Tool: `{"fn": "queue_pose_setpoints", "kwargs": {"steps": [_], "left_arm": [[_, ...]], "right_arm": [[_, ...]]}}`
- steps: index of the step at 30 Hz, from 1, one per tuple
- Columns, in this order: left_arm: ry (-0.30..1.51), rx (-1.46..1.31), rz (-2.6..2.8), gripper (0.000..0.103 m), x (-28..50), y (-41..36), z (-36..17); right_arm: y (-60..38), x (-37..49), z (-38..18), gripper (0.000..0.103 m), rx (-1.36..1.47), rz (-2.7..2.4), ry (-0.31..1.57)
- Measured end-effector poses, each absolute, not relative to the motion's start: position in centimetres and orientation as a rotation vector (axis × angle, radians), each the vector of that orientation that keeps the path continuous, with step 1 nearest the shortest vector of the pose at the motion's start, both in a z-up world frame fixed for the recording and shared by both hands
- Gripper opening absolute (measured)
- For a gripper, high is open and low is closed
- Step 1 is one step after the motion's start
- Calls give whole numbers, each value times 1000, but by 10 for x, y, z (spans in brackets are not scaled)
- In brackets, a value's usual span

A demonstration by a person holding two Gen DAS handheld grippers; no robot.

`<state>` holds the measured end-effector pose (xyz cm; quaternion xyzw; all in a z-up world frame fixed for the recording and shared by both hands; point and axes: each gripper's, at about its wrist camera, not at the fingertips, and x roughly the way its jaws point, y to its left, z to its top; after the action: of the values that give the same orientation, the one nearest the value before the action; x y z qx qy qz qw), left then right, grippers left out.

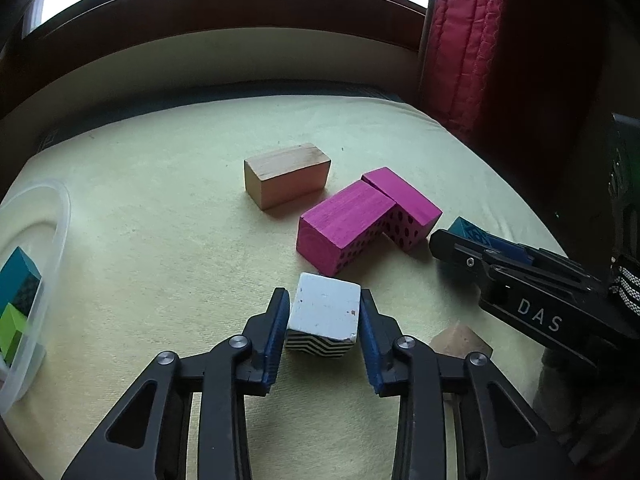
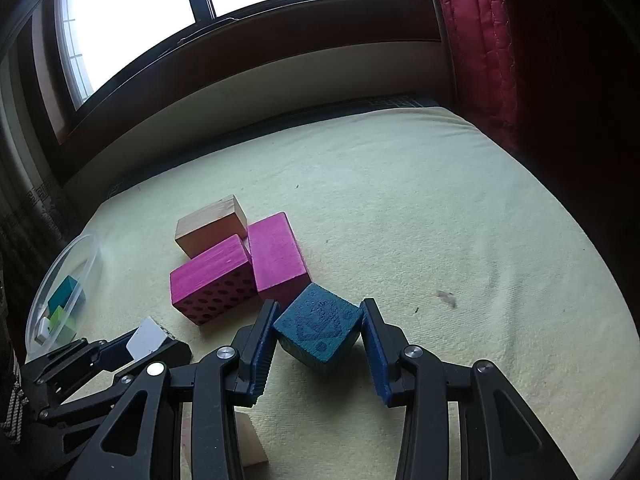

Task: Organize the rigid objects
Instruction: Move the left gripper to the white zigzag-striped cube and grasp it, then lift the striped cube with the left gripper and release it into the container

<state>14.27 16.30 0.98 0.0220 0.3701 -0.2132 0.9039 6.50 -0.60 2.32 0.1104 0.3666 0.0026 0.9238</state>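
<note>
A white cube with black zebra stripes on its side [image 1: 326,314] sits between the blue pads of my left gripper [image 1: 323,294], which is shut on it just above the cream cloth. In the right wrist view, my right gripper [image 2: 320,304] is shut on a teal patterned cube [image 2: 318,332], which is turned cornerwise to the pads. The right gripper [image 1: 454,238] enters the left wrist view from the right, with the teal cube [image 1: 468,230] peeking over it. The left gripper [image 2: 156,342] with the white cube [image 2: 146,340] shows at the lower left of the right wrist view.
Two magenta dotted blocks [image 1: 344,228] [image 1: 404,204] lie touching, with a plain wooden block [image 1: 286,180] behind them. A clear tub [image 1: 48,248] at the left holds teal and green blocks. A small wooden piece [image 1: 460,342] lies near the right. A red curtain [image 1: 472,40] hangs at the back right.
</note>
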Motion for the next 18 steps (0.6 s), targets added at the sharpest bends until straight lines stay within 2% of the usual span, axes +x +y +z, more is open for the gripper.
{"fn": "queue_pose_setpoints", "kwargs": {"steps": [18], "left_arm": [[607,1,-301,35,127,199,33]], "right_arm": [[-1,61,22,44,232,-8,722]]}}
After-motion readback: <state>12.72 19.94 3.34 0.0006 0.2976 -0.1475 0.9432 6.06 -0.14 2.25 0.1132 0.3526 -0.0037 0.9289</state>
